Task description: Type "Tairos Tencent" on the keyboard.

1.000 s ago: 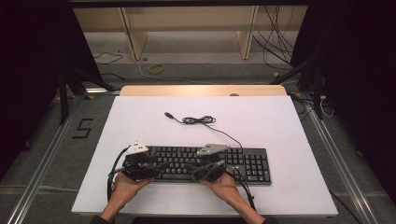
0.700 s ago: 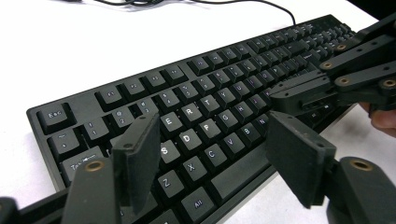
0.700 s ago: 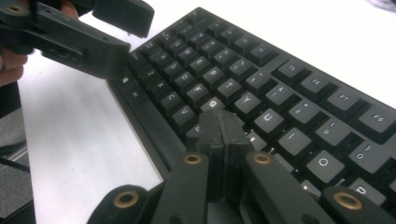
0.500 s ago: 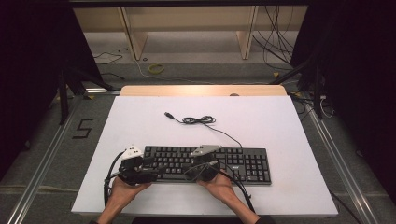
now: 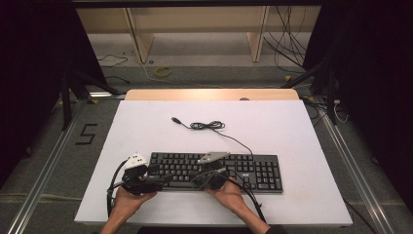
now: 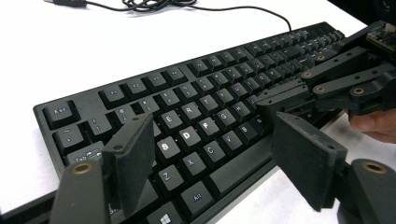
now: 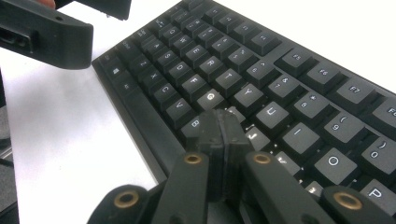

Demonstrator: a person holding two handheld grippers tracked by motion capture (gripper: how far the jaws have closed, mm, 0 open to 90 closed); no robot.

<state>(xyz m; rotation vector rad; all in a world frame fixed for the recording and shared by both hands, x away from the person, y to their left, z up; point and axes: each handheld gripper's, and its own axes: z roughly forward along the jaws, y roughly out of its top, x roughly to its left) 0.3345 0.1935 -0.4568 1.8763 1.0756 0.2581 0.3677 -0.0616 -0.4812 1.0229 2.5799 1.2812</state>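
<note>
A black keyboard (image 5: 243, 170) lies near the front edge of the white table (image 5: 272, 131). My left gripper (image 6: 217, 163) hovers low over the keyboard's left end, open, with the S to C keys between its jaws. It comes in from the left in the high view, left gripper (image 5: 158, 181). My right gripper (image 7: 223, 127) is shut with nothing in it, its tips low over the keys near B and H. I cannot tell whether it touches them. In the left gripper view, the right gripper (image 6: 268, 100) reaches in from the right.
The keyboard's black cable (image 5: 208, 126) coils behind it and ends in a loose USB plug (image 5: 174, 119). A wooden strip (image 5: 209, 94) runs along the table's far edge. Bare white table lies left, right and behind the keyboard.
Both hands and grippers have slid a little to the left and toward the person along the keyboard. The keyboard and its cable have stayed put.
</note>
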